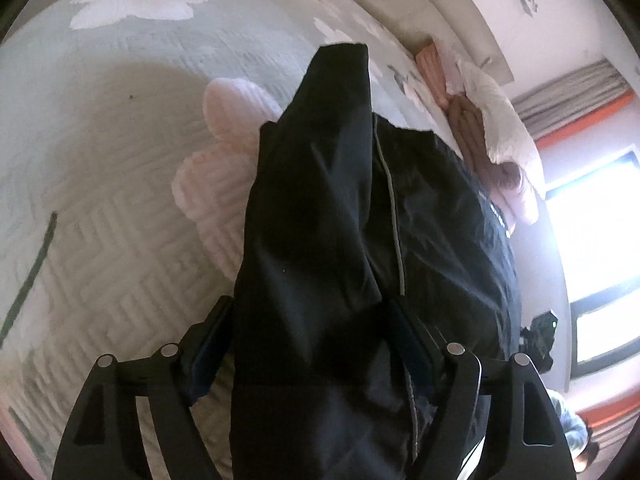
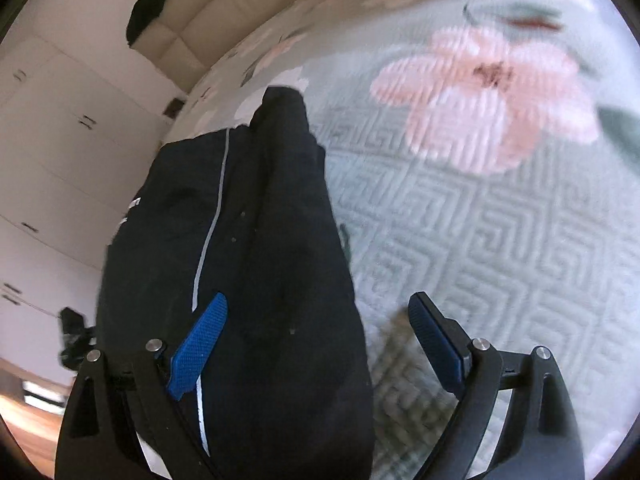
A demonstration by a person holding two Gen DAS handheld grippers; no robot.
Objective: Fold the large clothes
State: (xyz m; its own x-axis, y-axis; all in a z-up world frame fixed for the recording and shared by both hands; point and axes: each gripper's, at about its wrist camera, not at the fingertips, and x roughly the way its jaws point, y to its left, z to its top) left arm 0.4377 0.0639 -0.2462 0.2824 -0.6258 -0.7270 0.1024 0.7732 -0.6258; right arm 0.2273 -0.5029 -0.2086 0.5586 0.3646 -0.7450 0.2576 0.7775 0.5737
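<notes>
Lying on the bed (image 2: 480, 240) with room around, black pants (image 1: 340, 220) are sitting bunched between both wide-open tongs (image 1: 316, 344) (image 2: 316, 336).

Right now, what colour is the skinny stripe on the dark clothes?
Light grey, almost silvery, on the black garment. The stripe shows best in the right wrist view.

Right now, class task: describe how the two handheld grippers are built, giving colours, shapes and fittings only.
Both have matte black frames with triangular cut-outs and round silver pivot pins. The right gripper carries flat fingers faced with bright blue dimpled pads. The left gripper has dark navy fingers, largely hidden by black fabric. No cables show.
</notes>
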